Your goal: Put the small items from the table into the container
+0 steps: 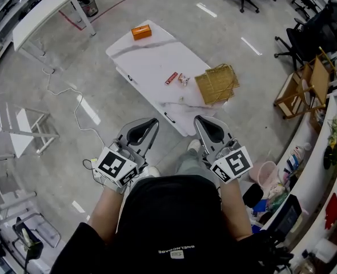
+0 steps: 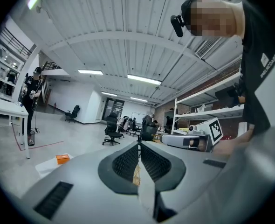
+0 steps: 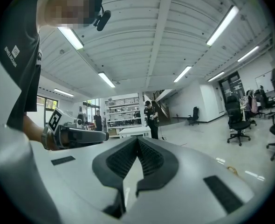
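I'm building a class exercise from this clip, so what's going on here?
A person stands short of a white table, a gripper in each hand. The left gripper and right gripper are both shut, empty and pointed toward the table. On it lie an orange box, a red packet and a small wrapped item, all outside the wicker basket at its right edge. Nothing has been picked up yet.

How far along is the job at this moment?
Nothing is done yet: the wicker basket looks empty. Nothing is in hand; the left hand-held gripper and right hand-held gripper are shut and empty, short of the table. Left: the orange box, red packet and small wrapped item.
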`<state>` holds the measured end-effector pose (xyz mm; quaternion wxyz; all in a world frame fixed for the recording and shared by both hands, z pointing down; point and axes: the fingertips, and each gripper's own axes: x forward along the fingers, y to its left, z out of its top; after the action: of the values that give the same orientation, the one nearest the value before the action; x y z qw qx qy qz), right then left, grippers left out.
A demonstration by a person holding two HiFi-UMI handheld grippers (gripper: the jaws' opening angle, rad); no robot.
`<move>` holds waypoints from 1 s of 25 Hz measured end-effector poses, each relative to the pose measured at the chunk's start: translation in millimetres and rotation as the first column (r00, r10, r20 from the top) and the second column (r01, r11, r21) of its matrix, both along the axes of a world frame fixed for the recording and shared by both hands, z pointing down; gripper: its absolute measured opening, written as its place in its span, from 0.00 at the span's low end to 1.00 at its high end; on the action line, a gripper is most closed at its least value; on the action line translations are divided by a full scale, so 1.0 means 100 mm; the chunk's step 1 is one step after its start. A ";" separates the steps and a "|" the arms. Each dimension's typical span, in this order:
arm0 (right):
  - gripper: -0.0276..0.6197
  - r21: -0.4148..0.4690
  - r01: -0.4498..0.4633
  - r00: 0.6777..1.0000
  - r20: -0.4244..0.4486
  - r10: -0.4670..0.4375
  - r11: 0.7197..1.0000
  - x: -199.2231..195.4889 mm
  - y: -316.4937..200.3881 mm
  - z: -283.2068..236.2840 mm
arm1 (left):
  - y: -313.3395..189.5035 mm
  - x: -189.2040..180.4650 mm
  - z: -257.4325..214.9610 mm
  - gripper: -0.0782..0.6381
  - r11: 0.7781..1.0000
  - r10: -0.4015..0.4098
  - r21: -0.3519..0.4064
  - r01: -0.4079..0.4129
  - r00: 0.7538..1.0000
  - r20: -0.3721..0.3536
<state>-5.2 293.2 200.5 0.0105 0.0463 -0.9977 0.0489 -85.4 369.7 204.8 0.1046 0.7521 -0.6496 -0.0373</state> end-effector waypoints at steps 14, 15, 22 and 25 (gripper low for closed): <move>0.04 0.013 0.094 0.996 0.001 -0.094 0.996 -0.10 -1.31 -0.04 | -1.33 -0.01 0.00 0.12 0.997 -0.069 -0.040 0.070 0.997 0.015; 0.04 0.011 0.100 0.995 0.002 -0.100 0.995 -0.09 -1.39 -0.04 | -1.42 0.01 0.00 0.12 0.996 -0.074 -0.041 0.074 0.997 0.017; 0.04 -0.003 0.135 0.991 -0.002 -0.135 0.991 0.01 -1.83 0.00 | -2.02 0.20 0.04 0.12 0.995 -0.073 -0.058 0.075 0.997 0.023; 0.04 -0.014 0.142 0.990 0.002 -0.142 0.990 0.05 -1.98 -0.01 | -2.23 0.28 0.05 0.12 0.995 -0.064 -0.073 0.065 0.998 0.027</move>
<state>-0.2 95.6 199.5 0.0135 -0.0248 -0.9981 0.0549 -57.8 146.6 209.4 0.1230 0.7267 -0.6758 -0.0073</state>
